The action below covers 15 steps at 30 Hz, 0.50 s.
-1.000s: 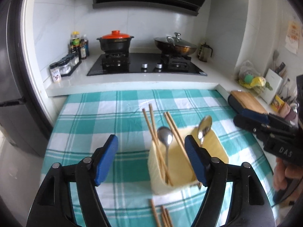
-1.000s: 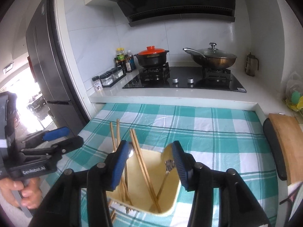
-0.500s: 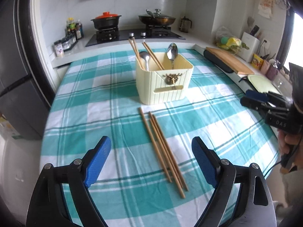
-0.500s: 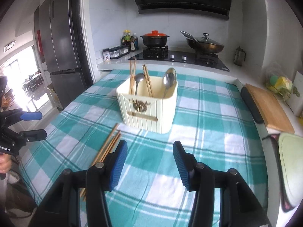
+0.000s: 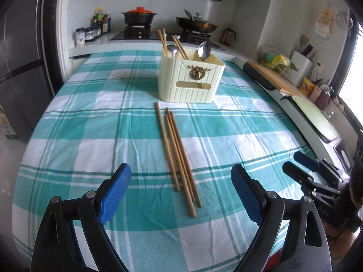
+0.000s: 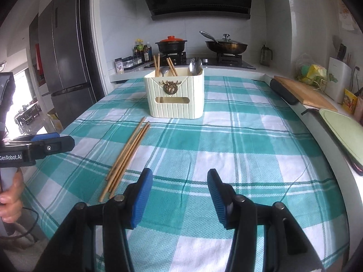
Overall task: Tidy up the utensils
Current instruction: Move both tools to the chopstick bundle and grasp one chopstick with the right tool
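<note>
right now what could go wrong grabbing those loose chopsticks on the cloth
1. The four loose wooden chopsticks lie bunched and touching on the teal checked tablecloth, so the open left gripper may pinch an uneven number or roll some away.
2. The cream ribbed utensil box already holds leaning chopsticks and two metal spoons; inserting more could snag them or tip the box.

4 loose chopsticks (image 5: 177,150) before cream utensil holder (image 5: 190,81)
</note>
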Motion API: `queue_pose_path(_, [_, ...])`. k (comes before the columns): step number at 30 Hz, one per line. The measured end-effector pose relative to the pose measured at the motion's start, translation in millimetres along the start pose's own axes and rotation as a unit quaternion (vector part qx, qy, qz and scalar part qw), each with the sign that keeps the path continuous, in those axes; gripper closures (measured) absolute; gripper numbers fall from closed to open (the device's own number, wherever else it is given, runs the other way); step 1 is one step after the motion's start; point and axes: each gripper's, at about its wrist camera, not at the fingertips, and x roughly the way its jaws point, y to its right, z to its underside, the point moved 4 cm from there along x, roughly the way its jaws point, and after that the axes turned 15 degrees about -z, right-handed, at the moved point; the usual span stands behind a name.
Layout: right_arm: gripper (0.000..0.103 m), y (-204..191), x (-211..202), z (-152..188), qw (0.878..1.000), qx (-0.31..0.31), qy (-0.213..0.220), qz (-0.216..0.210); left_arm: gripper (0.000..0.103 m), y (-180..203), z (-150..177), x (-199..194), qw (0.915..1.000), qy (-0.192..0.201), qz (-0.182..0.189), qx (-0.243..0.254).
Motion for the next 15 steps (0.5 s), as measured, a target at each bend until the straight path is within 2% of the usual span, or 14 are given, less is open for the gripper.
queue_pose_path(10, [0.052,-31.6,10.9,4.4,1.0,-0.021,-0.007,-0.015,0.012,-10.9,10.9,-4.5,0.9991,0.017,-0.038,0.005])
queue_pose_path(15, [0.052,-40.0,14.0,9.1,0.999,-0.031,-0.015,-0.014,0.012,-15.5,14.7,-2.2,0.9993,0.014,-0.036,-0.003])
